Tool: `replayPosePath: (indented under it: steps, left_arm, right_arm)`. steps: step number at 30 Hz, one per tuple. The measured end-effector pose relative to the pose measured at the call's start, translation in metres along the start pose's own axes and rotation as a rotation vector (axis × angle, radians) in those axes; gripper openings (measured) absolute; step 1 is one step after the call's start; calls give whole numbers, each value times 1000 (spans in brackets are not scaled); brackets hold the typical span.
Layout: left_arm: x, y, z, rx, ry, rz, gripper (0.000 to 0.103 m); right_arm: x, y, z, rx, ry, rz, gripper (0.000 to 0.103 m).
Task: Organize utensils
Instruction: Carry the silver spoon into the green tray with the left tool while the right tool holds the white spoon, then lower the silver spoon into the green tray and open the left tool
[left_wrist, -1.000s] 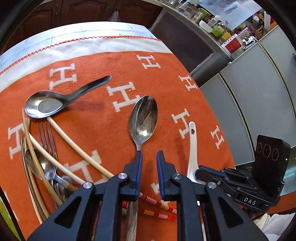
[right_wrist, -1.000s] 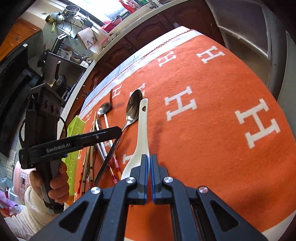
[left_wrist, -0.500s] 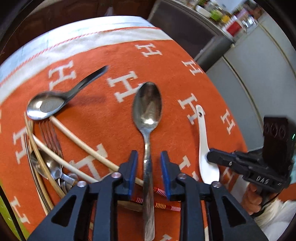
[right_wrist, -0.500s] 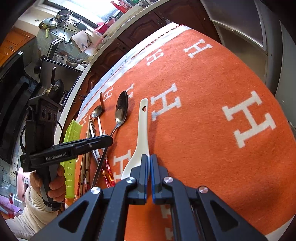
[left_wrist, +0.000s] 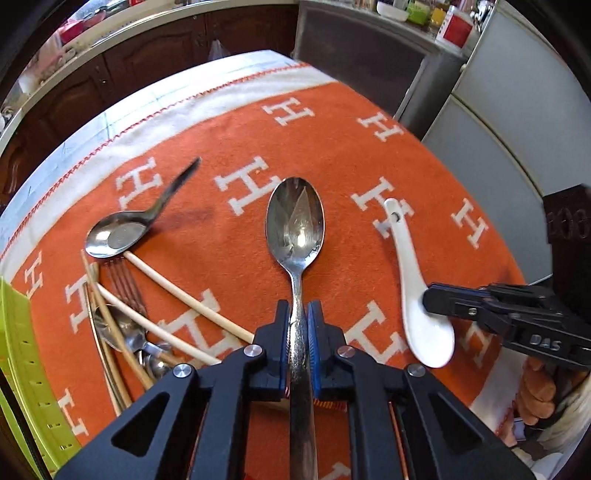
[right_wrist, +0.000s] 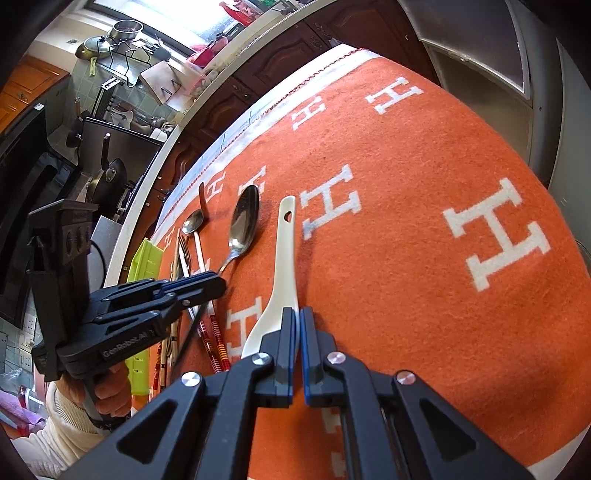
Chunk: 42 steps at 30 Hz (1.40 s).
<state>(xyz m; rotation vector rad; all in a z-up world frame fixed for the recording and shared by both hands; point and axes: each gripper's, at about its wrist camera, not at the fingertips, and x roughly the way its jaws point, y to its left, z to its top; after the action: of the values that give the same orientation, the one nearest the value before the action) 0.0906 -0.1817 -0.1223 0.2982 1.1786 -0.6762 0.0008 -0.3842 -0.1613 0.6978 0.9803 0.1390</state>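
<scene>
A large metal spoon (left_wrist: 294, 221) lies bowl-up on the orange cloth (left_wrist: 332, 140), pointing away from me. My left gripper (left_wrist: 298, 310) is closing on its handle, and both blue pads press it. To the right lies a white ceramic spoon (left_wrist: 413, 295), with my right gripper (left_wrist: 428, 295) at its bowl. In the right wrist view the right gripper (right_wrist: 298, 314) is shut with nothing between its pads, just right of the ceramic spoon (right_wrist: 282, 266). The left gripper (right_wrist: 218, 284) sits over the metal spoon (right_wrist: 243, 221).
A dark-handled steel spoon (left_wrist: 118, 236), a fork (left_wrist: 122, 277), pale chopsticks (left_wrist: 177, 295) and more cutlery are heaped at the left. Red-striped chopsticks (right_wrist: 212, 339) lie near the front. A lime-green tray (left_wrist: 22, 350) stands at the cloth's left edge. Cabinets and a counter surround the table.
The left gripper spread its jaws astride the metal spoon's handle, then closed on it, and its view tipped up and turned. The right gripper stayed put and shut.
</scene>
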Motion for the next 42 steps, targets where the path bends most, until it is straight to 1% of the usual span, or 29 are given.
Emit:
replayPosePath:
  steps: [2, 5, 8, 15, 19, 24, 25, 27, 30, 33, 35, 39, 42]
  left_arm:
    - [-8, 4, -1, -21, -10, -28, 7]
    - [-17, 10, -5, -49, -19, -17, 7]
    - [-29, 18, -15, -88, -37, -23, 7]
    - [-59, 30, -38, -138, -102, 12, 7]
    - [-88, 45, -57, -189, -147, 41, 7]
    - [-134, 74, -88, -272, -222, 107, 7]
    - [-142, 80, -95, -290, -233, 122, 7]
    - [-154, 94, -109, -328, -249, 146, 7]
    - [-167, 121, -135, -408, -265, 183, 7]
    - [-171, 145, -155, -473, -274, 201, 6]
    - [-172, 157, -163, -503, -287, 202, 2]
    - [-177, 180, -167, -549, -345, 193, 2]
    - [-172, 201, -165, -568, -361, 212, 2]
  right_arm:
    - [0, 1, 0, 1, 1, 0, 3]
    - [1, 2, -1, 6, 8, 3, 3]
    - [2, 7, -2, 5, 19, 12, 3]
    - [2, 31, -6, -36, 30, 38, 3]
    - [2, 52, -7, -74, 41, 63, 3]
    - [9, 97, -6, -160, 73, 114, 3]
    - [13, 113, -6, -189, 84, 129, 3]
    - [20, 137, -8, -230, 101, 148, 3]
    - [35, 184, -12, -302, 136, 176, 3]
    - [51, 224, -16, -357, 161, 200, 3]
    - [61, 247, -18, -387, 174, 204, 3]
    - [87, 286, -29, -436, 214, 191, 3]
    - [107, 301, -38, -458, 253, 162, 3]
